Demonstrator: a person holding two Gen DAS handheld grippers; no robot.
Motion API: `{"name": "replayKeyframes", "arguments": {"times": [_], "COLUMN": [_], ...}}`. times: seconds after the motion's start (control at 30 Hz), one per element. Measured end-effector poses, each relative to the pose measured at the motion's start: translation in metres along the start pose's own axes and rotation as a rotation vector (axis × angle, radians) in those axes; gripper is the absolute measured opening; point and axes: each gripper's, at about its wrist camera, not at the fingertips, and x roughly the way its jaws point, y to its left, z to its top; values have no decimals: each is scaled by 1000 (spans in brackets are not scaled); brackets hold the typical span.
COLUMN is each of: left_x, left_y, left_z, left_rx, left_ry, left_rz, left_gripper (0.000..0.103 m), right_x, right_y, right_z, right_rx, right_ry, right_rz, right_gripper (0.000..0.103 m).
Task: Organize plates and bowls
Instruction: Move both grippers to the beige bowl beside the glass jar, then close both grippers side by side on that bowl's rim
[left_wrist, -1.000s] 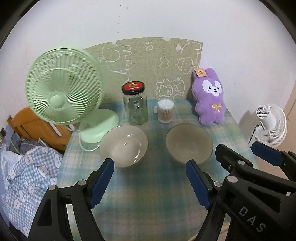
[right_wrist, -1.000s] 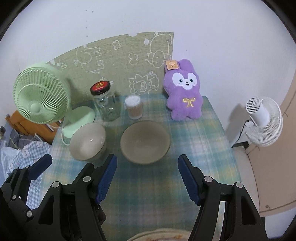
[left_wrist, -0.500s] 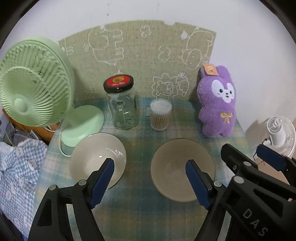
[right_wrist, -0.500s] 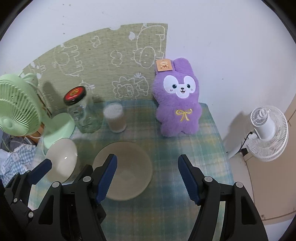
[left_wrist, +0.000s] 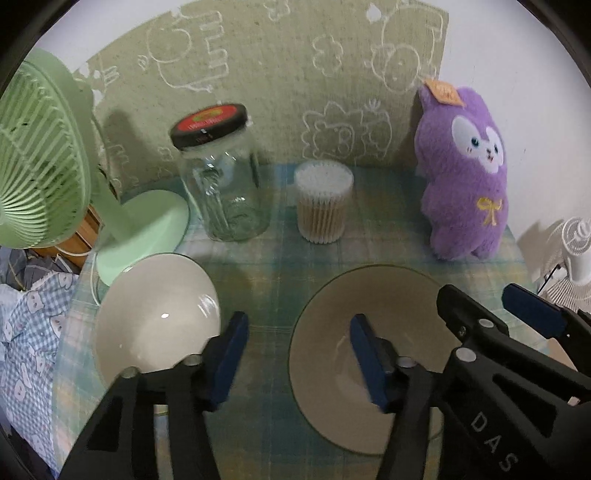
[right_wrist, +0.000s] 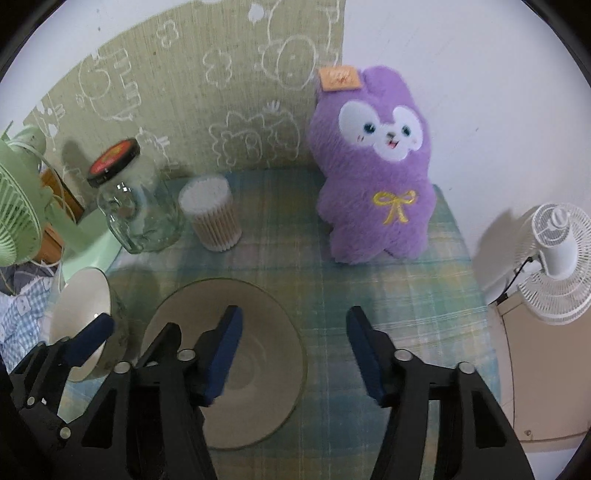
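- Risk, as I judge it: the left tool hangs over the strip of table between the two bowls, its left pad by the near rim of the white bowl and its right pad over the grey bowl. If it closes there it may pinch nothing, or nudge one rim and slide a bowl on the checked cloth.
- The right tool has its left pad over the grey bowl and its right pad over bare cloth beyond the rim. A bite taken too shallow on that thin rim could tip the bowl or let it slip out.
- The two tools sit close together; the right tool shows just to the right of the left one, so a sideways drift could knock them together.
- The glass jar and the cotton swab tub stand just ahead of the bowls; the purple plush is ahead and to the right. A forward overshoot could topple the jar.
- Pose: both tools point steeply down at the table, side by side.
- State: both sets of jaws are closing, neither pressing on anything; both bowls rest on the table, untouched.
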Motion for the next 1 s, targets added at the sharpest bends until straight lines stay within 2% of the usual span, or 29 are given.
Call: {"name": "replayKeyframes", "arguments": {"times": [0.2,0.37,0.43,0.5,1.0], "left_x": [20,29,32,33,24], "left_y": [-3,-5,-4,-4,-8], "left_z": [-3,-5,-6,-6,-11], "left_rx": [0,2,-4,0,16], "left_ry": [48,83,97,96,120], "left_rz": [10,3,2,11,15], "left_gripper": [39,29,24,21,20], "right_x": [22,35,37,38,31], "right_y": [-5,-7,-7,-4,-2], "right_z": [-3,-7,-8,-8,-18], "right_rx": [13,25,27,23,45], "right_ry": [46,82,86,90,119], "right_rz": [15,29,39,48,37], "right_gripper": [50,34,31,22,23]}}
